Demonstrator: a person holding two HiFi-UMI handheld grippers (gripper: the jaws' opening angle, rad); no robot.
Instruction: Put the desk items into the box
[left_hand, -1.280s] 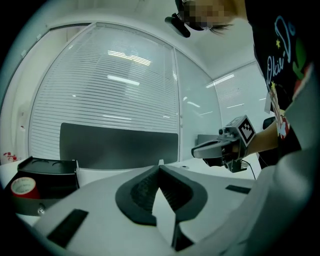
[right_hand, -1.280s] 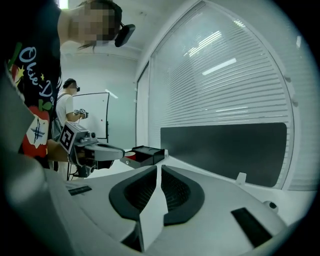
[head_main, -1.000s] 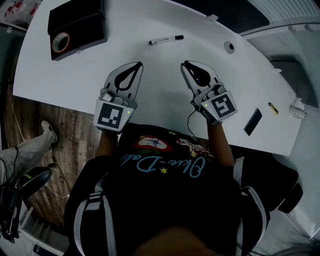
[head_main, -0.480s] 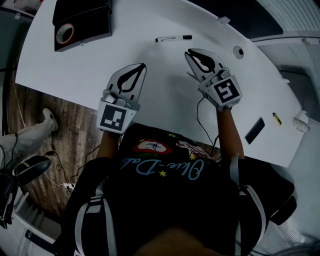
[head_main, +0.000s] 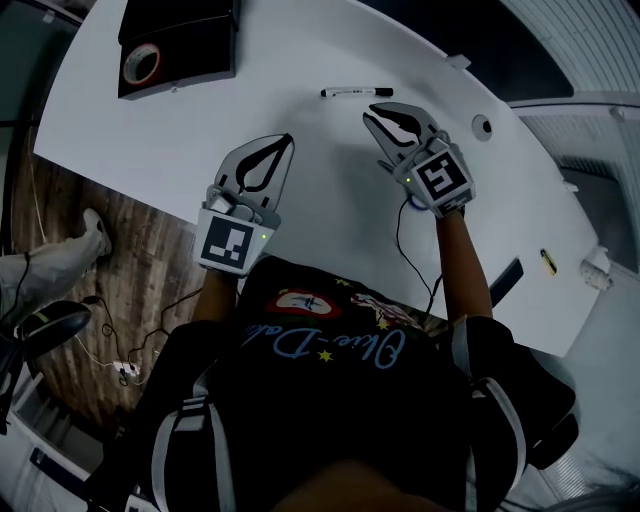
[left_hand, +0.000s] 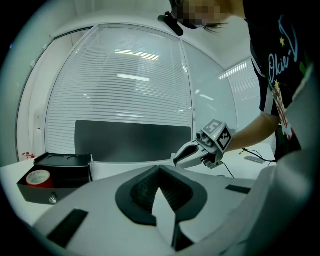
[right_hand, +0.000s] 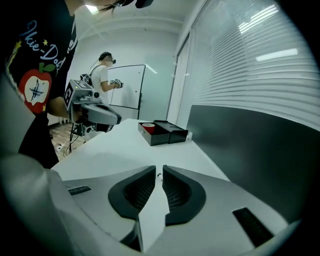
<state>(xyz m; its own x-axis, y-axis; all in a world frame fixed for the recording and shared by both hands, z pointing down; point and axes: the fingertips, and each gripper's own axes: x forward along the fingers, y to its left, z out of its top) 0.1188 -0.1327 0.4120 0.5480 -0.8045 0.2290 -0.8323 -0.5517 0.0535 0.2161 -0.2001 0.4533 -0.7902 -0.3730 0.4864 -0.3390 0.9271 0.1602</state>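
While checking both gripper views, seeing no grip on anything. Reading right gripper (head_main: 372, 116) fingers as slightly spread, just been opening, with only a narrow gap and nothing pinched. Can spot a small sliver through that gap in right gripper view, likely the marker (head_main: 356, 92), beyond the fingertips and not between pads. Placing marker flat on tabletop (head_main: 300, 210) near far edge, just beyond right gripper and apart from it. Reading left gripper (head_main: 286, 141) fingers as pressed together at tips, holding nothing. Placing left gripper over mid tabletop, nearer the near edge, pointing toward far edge. Locating black box (head_main: 200, 60) at far left corner of tabletop, open, well apart from both grippers. Seeing tape roll (head_main: 141, 63) with red core inside box, at its left end in head view. Noting flat black item (head_main: 505, 280) and small yellow item (head_main: 546, 262) by near right edge, plus round hole (head_main: 482, 126) toward far right edge. Noting cable (head_main: 400, 240) trailing from right gripper across tabletop toward near edge. Catching second person (right_hand: 104, 70) standing in background of right gripper view.
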